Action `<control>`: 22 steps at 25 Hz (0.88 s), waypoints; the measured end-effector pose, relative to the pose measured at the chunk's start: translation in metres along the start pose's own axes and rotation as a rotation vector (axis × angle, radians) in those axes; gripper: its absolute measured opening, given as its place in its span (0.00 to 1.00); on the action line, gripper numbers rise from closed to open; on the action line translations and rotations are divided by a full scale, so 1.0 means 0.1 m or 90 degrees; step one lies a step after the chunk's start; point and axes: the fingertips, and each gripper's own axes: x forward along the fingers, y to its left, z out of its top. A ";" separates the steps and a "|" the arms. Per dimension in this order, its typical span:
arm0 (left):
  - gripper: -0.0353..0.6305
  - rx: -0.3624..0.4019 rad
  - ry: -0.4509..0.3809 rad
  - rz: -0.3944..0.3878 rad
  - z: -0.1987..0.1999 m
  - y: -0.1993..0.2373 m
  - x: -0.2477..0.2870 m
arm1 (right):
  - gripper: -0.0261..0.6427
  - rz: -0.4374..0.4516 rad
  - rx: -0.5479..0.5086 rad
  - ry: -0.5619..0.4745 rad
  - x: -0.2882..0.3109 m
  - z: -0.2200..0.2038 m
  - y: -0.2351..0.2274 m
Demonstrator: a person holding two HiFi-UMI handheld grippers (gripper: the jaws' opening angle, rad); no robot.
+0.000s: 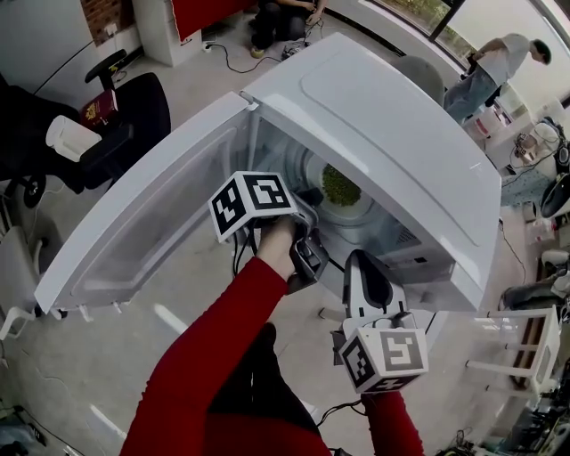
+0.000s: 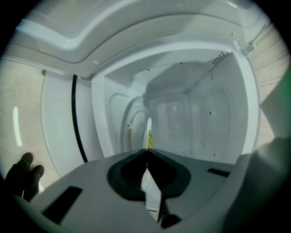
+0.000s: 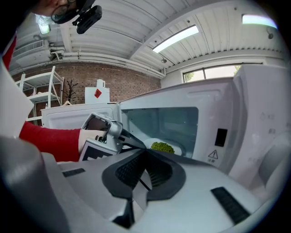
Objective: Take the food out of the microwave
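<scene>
Bright workroom with a pale floor (image 1: pixel 98 374) and a brick wall (image 3: pixel 129 79) at the back. Pressed together at the tips, jaws of the left gripper (image 2: pixel 147 151), pinching by all appearance the near rim of the white plate (image 3: pixel 178 147), seen edge-on just beyond them in the left gripper view. Heaped in the middle of that plate, green food (image 3: pixel 162 147), well inside the cavity of the white microwave (image 1: pixel 392 134). Reaching in through the doorway from the left side, with the left marker cube (image 1: pixel 252 203) on top and a hand (image 1: pixel 279 249) in a red sleeve (image 1: pixel 223 356) behind. Swung wide open to the left, the microwave door (image 1: pixel 151 223), close beside that hand. Closed too, tip against tip with nothing between, jaws of the right gripper (image 3: pixel 145 151), held outside the cavity near the front right corner, aimed at the opening, apart from plate and food. Nearer the body in the head view, the right marker cube (image 1: pixel 385 358). Small warning triangle (image 3: pixel 213 155) on the microwave's front, right of the opening. Farther out: a black chair (image 1: pixel 142 111) on the left, a dark cable (image 1: pixel 233 61) trailing over the floor, a seated person (image 1: pixel 285 16) at the far end, a standing person (image 1: pixel 499 62) by the window (image 1: pixel 481 18) on the right. White shelving (image 3: pixel 38 88) against the brick wall in the right gripper view, long ceiling lights (image 3: pixel 175 38) overhead.
</scene>
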 end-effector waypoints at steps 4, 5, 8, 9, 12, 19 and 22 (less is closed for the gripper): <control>0.08 -0.013 -0.006 -0.010 -0.01 0.08 -0.18 | 0.06 0.003 -0.002 0.000 -0.02 -0.01 0.04; 0.08 -0.016 -0.007 -0.011 -0.01 0.10 -0.22 | 0.06 0.005 -0.002 0.000 -0.02 -0.01 0.06; 0.08 -0.024 -0.009 -0.015 -0.01 0.16 -0.34 | 0.06 0.007 -0.004 0.003 -0.01 -0.03 0.08; 0.08 -0.027 -0.010 -0.017 0.00 0.18 -0.37 | 0.06 0.008 -0.004 0.004 -0.01 -0.04 0.09; 0.08 -0.038 -0.014 -0.018 0.00 0.22 -0.44 | 0.06 0.010 -0.005 0.005 0.00 -0.03 0.09; 0.08 -0.060 0.003 -0.023 -0.02 0.32 -0.43 | 0.06 0.012 -0.011 0.008 0.04 -0.03 0.10; 0.08 -0.069 0.010 -0.032 -0.04 0.32 -0.41 | 0.06 0.011 -0.012 0.011 0.05 -0.03 0.11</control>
